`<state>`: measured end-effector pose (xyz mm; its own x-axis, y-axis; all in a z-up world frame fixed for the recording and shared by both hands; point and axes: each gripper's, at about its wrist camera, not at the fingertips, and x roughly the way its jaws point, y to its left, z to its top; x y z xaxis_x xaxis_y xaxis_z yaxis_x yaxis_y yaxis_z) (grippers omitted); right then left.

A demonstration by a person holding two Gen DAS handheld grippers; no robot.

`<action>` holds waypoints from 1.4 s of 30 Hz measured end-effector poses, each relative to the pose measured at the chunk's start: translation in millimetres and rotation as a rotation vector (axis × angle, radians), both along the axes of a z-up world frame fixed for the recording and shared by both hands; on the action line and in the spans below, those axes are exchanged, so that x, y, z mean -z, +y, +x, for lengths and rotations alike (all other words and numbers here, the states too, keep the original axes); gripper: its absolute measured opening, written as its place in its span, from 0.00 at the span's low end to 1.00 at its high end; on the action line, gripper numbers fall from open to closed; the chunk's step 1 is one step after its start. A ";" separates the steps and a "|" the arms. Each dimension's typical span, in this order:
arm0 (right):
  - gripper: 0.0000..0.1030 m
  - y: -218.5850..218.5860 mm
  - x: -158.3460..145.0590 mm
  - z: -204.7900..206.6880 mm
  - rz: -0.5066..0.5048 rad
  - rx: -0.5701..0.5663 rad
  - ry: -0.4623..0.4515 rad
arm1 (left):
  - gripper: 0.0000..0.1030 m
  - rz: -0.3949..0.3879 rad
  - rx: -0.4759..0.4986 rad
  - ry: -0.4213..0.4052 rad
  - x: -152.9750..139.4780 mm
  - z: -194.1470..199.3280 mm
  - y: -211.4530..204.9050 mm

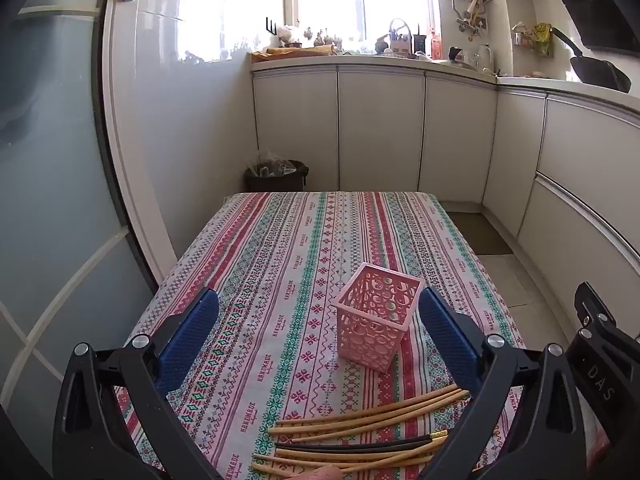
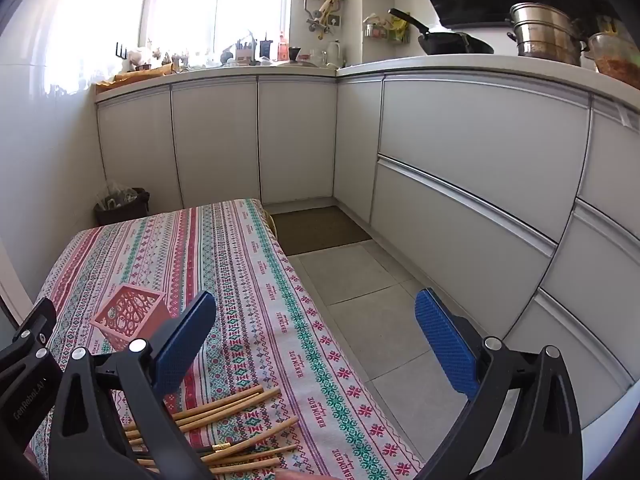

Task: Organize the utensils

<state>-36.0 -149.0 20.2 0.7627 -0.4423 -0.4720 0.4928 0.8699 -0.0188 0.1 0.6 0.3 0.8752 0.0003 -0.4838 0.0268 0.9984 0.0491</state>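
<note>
A pink perforated square holder [image 1: 378, 316] stands upright on the patterned tablecloth [image 1: 280, 248], just left of my left gripper's right finger. Several bamboo chopsticks [image 1: 368, 424] and a black pair with gold tips lie in a loose pile in front of it, near the table's front edge. My left gripper [image 1: 320, 320] hovers above the table, open, nothing between its blue pads. In the right wrist view the holder [image 2: 130, 316] sits at the left and the chopsticks [image 2: 236, 428] lie low under my left finger. My right gripper [image 2: 316, 328] is open and empty, over the table's right edge.
The table's right edge [image 2: 304, 292] drops to a tiled floor [image 2: 360, 280]. White cabinets [image 2: 460, 160] run along the back and right. A dark bin [image 1: 276, 176] stands beyond the far left corner. The other gripper's black body [image 1: 600, 344] shows at the right.
</note>
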 end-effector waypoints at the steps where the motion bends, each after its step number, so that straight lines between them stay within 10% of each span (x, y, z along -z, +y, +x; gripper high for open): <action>1: 0.94 -0.1 -0.1 0.0 0.002 0.000 0.000 | 0.93 -0.002 0.000 0.003 0.3 0.4 0.0; 16: 0.94 -2.2 -9.7 -9.6 0.006 0.022 -0.014 | 0.93 -0.017 0.016 0.007 -15.3 5.4 -6.2; 42: 0.94 30.1 -25.5 -169.2 0.024 0.046 0.040 | 0.93 -0.005 0.023 0.035 -42.7 -173.4 25.7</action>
<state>-205.1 -119.0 45.7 0.7220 -0.4648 -0.5126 0.5315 0.8468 -0.0191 -173.3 26.2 43.0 0.8575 -0.0218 -0.5141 0.0510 0.9978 0.0428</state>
